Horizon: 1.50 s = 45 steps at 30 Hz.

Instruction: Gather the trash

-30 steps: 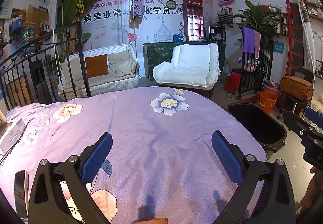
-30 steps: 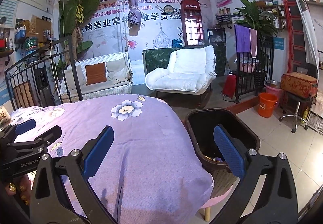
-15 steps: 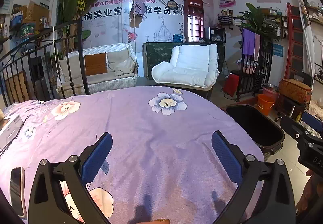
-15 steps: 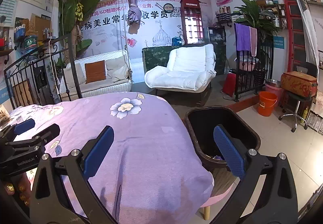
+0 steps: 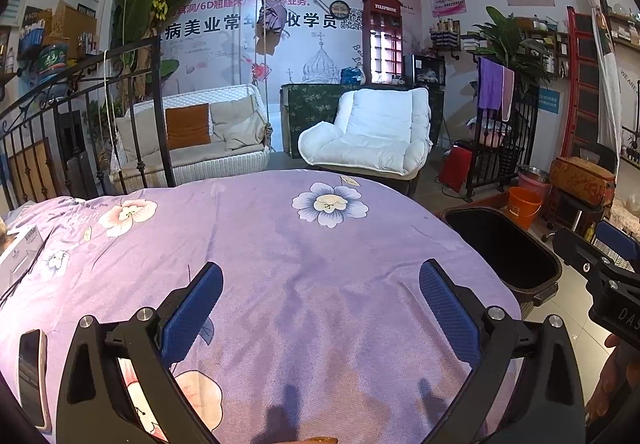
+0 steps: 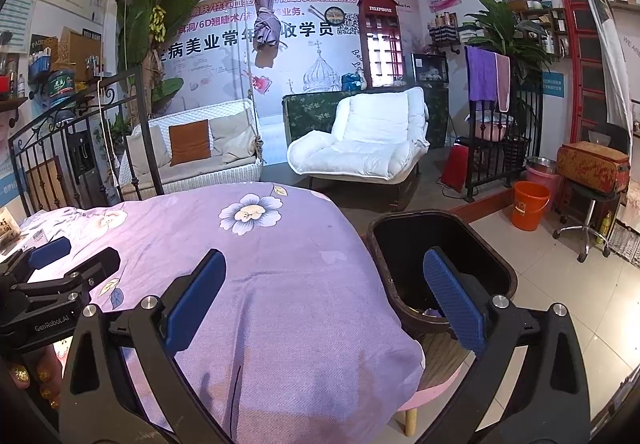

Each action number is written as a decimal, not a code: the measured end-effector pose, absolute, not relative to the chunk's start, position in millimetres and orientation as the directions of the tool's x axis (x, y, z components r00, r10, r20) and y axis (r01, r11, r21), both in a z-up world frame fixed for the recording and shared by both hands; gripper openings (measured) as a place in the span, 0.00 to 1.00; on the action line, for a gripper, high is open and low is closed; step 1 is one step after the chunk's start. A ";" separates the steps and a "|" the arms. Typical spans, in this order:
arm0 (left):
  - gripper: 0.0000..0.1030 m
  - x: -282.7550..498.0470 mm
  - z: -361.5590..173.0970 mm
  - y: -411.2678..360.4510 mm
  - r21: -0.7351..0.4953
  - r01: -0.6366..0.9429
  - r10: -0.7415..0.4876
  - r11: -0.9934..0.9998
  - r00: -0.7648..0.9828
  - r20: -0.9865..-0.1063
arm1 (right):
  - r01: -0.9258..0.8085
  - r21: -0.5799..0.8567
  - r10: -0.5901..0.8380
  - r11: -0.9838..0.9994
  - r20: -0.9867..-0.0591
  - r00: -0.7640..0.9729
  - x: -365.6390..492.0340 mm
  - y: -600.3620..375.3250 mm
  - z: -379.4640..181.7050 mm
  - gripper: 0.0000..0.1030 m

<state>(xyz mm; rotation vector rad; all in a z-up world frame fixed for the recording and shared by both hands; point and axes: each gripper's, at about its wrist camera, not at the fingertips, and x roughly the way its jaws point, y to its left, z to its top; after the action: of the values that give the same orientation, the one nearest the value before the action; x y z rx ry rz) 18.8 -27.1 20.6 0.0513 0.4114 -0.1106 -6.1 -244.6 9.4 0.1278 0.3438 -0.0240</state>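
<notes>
My left gripper (image 5: 319, 278) is open and hovers low over the round table's purple floral cloth (image 5: 320, 244), with nothing between its blue pads. My right gripper (image 6: 324, 264) is open too and straddles the table's right edge and the black trash bin (image 6: 404, 244) that stands beside it. Something small and purplish (image 6: 433, 312) lies at the bottom of the bin. In the left wrist view the bin (image 5: 492, 244) sits to the right, with my right gripper (image 5: 598, 246) beyond it. The right wrist view shows my left gripper (image 6: 76, 256) at the far left. I see no loose trash on the cloth.
A phone (image 5: 32, 372) and a white box (image 5: 18, 256) lie at the table's left edge. A black iron railing (image 5: 120, 115) stands behind the table on the left. A white armchair (image 5: 372, 135), a wicker sofa (image 5: 192, 147) and an orange bucket (image 6: 530, 203) are beyond.
The left wrist view has drifted slightly, so the white box sits further toward the left edge. Both grippers stay open and hold nothing.
</notes>
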 end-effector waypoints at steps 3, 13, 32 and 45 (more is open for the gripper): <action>0.95 19.4 21.2 -26.1 0.025 0.118 -0.098 0.993 0.909 -0.405 | 0.042 0.119 0.001 0.992 -0.338 0.941 -6.8 -243.8 8.5 0.95; 0.95 20.0 21.6 -25.3 0.024 0.120 -0.100 0.993 0.909 -0.406 | 0.042 0.121 0.001 0.992 -0.334 0.942 -7.6 -244.1 7.8 0.95; 0.95 20.3 23.4 -19.2 0.017 0.116 -0.099 0.993 0.910 -0.403 | 0.035 0.121 0.007 0.992 -0.335 0.942 -11.1 -246.5 6.8 0.95; 0.95 20.6 21.6 -18.9 0.013 0.114 -0.099 0.993 0.908 -0.407 | 0.031 0.122 0.013 0.992 -0.341 0.940 -11.2 -248.2 5.8 0.95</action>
<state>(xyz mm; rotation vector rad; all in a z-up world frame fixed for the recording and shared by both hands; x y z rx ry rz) 20.6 -18.9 21.6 0.0365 0.4182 -0.1094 -11.2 -248.2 5.8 0.1266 0.3482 -0.0093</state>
